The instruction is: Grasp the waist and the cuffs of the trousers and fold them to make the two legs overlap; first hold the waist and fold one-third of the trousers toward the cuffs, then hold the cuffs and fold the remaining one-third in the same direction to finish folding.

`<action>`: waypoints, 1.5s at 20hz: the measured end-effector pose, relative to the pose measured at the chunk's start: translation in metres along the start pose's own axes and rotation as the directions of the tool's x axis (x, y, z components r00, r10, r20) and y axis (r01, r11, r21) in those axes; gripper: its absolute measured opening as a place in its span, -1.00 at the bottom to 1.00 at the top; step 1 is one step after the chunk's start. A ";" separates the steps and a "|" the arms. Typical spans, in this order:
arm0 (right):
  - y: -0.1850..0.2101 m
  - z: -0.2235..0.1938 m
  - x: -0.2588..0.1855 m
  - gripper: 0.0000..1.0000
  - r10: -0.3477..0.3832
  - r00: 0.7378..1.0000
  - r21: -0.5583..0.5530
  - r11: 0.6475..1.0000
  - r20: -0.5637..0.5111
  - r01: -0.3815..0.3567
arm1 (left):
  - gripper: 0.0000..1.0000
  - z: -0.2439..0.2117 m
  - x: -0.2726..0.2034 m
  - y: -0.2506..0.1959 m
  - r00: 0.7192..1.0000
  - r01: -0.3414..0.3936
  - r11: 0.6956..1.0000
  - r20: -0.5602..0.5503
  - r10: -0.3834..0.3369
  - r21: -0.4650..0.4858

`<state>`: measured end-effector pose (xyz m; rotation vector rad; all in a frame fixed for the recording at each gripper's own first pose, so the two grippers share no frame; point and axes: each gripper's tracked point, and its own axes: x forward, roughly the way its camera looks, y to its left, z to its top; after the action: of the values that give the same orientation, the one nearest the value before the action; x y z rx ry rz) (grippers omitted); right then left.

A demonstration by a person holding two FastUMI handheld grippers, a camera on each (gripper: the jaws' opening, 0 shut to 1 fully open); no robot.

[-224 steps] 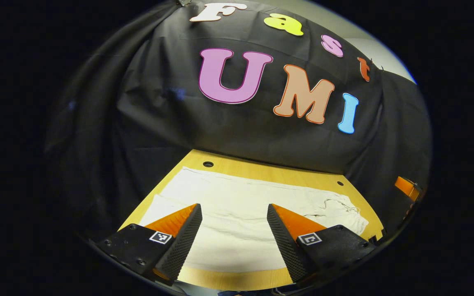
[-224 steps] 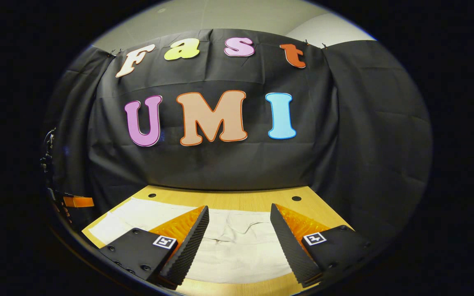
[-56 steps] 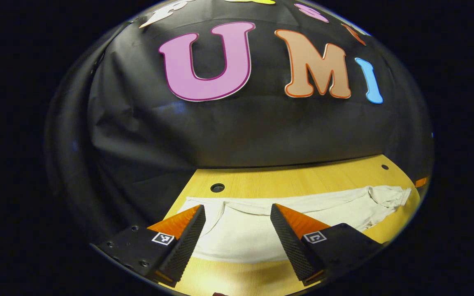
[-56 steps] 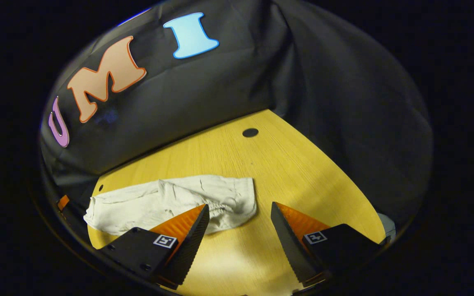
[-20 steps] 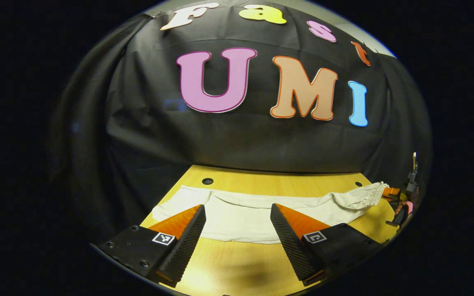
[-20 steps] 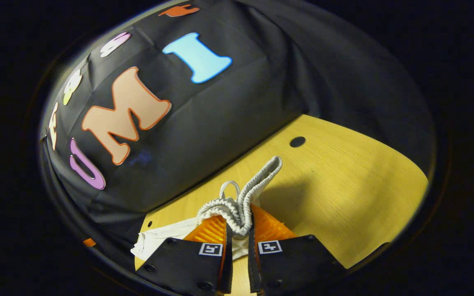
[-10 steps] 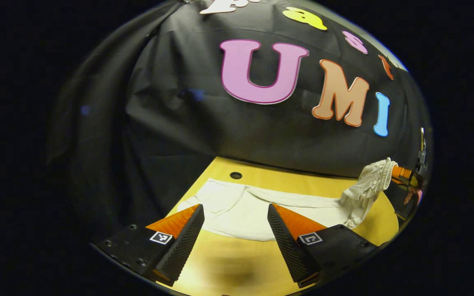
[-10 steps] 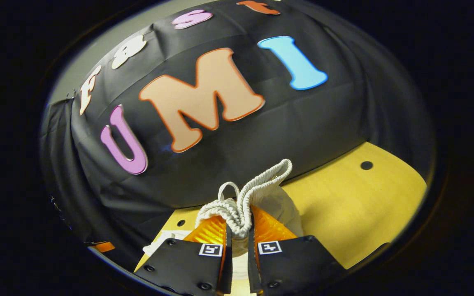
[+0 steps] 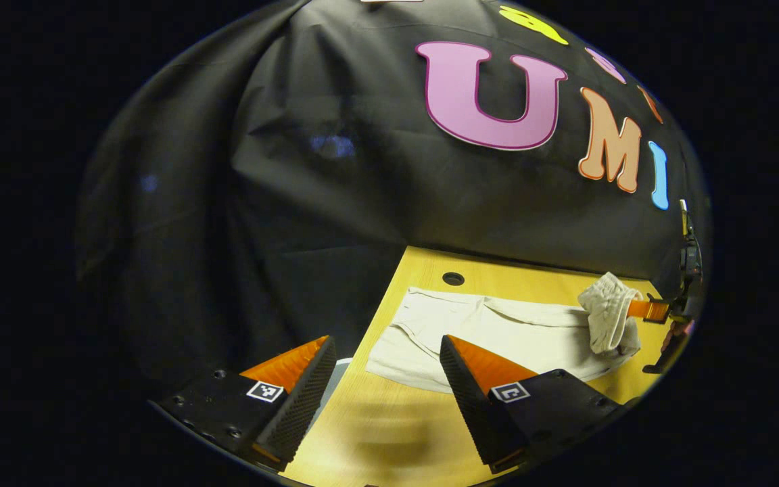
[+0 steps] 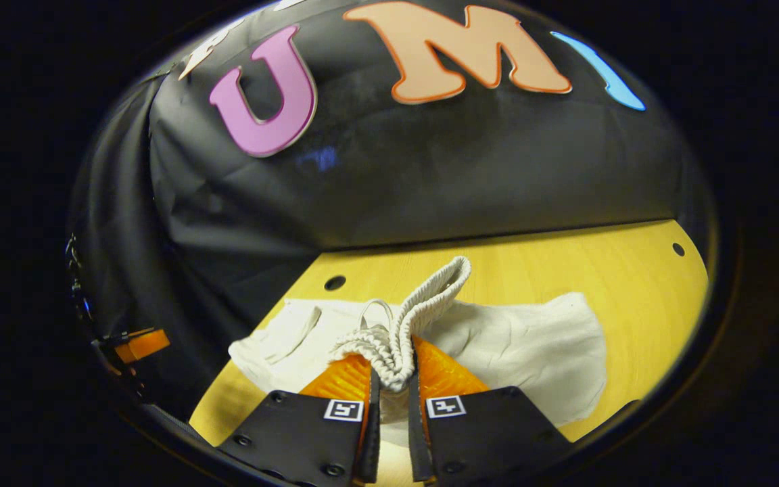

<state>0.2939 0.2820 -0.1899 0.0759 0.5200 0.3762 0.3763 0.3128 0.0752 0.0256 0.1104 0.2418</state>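
Trousers [image 10: 525, 352] of pale off-white cloth lie on the yellow wooden table [image 10: 565, 270], and their elastic waistband [image 10: 389, 348] rises bunched straight out of the right gripper [image 10: 391, 389] in the right gripper view. Both of that gripper's fingers press on the gathered band with almost no gap between them, and a thin drawstring loop [image 10: 376, 311] stands up just behind the pinch. Past the fingers the rest of the garment spreads flat toward the black cloth wall [image 10: 430, 169], with one leg end [image 10: 281, 338] reaching off to the left near a round hole [image 10: 335, 283] in the table.

In the left gripper view the trousers [image 9: 498, 331] lie ahead and to the right of the left gripper [image 9: 386, 368], whose fingers are spread wide and hold nothing. One finger [image 9: 308, 379] hangs over the table's edge [image 9: 362, 352]; the other sits in front of the near hem of the cloth, and whether it touches the cloth cannot be told. At the far right of that view the waistband [image 9: 606, 311] is lifted and folded back over the flat cloth, gripped by the other gripper [image 9: 650, 310]. Part of a hand [image 9: 673, 331] shows beside it at the rim.
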 end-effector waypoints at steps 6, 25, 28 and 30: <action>-0.026 0.006 -0.020 0.92 -0.014 0.999 -0.023 1.000 -0.039 0.013 | 0.90 -0.029 0.050 -0.008 0.993 0.086 0.996 -0.072 -0.088 -0.032; -0.096 0.067 -0.123 0.92 -0.263 0.953 0.130 0.961 0.150 0.245 | 0.91 -0.109 0.135 -0.007 0.972 0.089 0.995 -0.223 -0.075 0.055; -0.097 0.065 -0.127 0.92 -0.259 0.955 0.147 0.960 0.142 0.239 | 0.84 -0.106 0.134 -0.008 0.975 0.082 0.996 -0.208 -0.072 0.039; -0.098 0.067 -0.130 0.92 -0.259 0.954 0.143 0.961 0.149 0.238 | 0.59 -0.105 0.134 -0.004 0.976 0.086 0.996 -0.203 -0.078 0.034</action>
<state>0.2550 0.1446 -0.0869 0.1582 0.3805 0.0889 0.4948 0.3425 -0.0431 0.0388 0.3183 0.1590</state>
